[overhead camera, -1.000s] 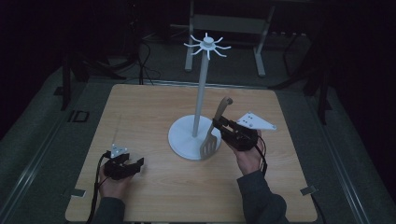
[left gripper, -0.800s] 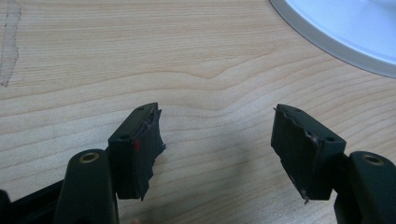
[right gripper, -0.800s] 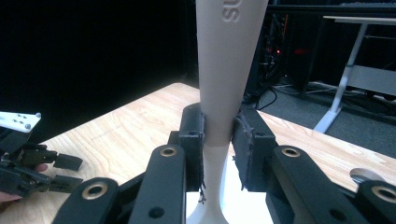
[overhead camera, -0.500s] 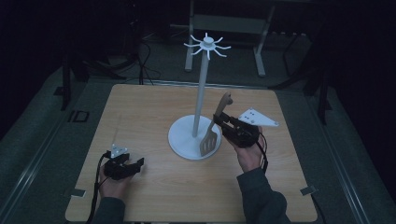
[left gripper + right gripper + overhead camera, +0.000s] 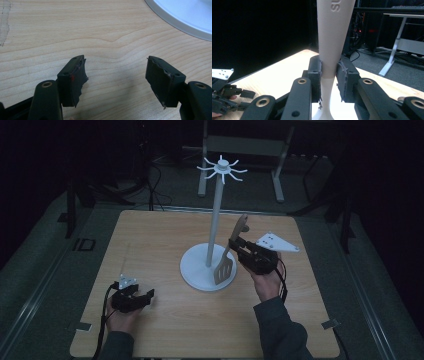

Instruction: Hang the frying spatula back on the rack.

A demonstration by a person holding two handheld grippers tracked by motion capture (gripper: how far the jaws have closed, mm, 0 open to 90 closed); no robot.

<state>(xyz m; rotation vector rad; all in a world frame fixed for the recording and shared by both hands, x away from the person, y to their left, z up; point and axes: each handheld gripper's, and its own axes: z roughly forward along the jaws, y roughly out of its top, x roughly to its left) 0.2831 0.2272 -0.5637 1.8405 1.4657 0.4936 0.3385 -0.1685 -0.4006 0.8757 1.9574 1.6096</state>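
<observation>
Right of centre in the high view, the right claw (image 5: 239, 247) is clamped on the pale handle of a slotted spatula (image 5: 226, 266), whose blade hangs down over the round white base of the hook stand (image 5: 216, 227). Lower left, the left claw (image 5: 141, 298) rests low over the wooden counter (image 5: 150, 235), jaws wide apart, holding nothing.
</observation>
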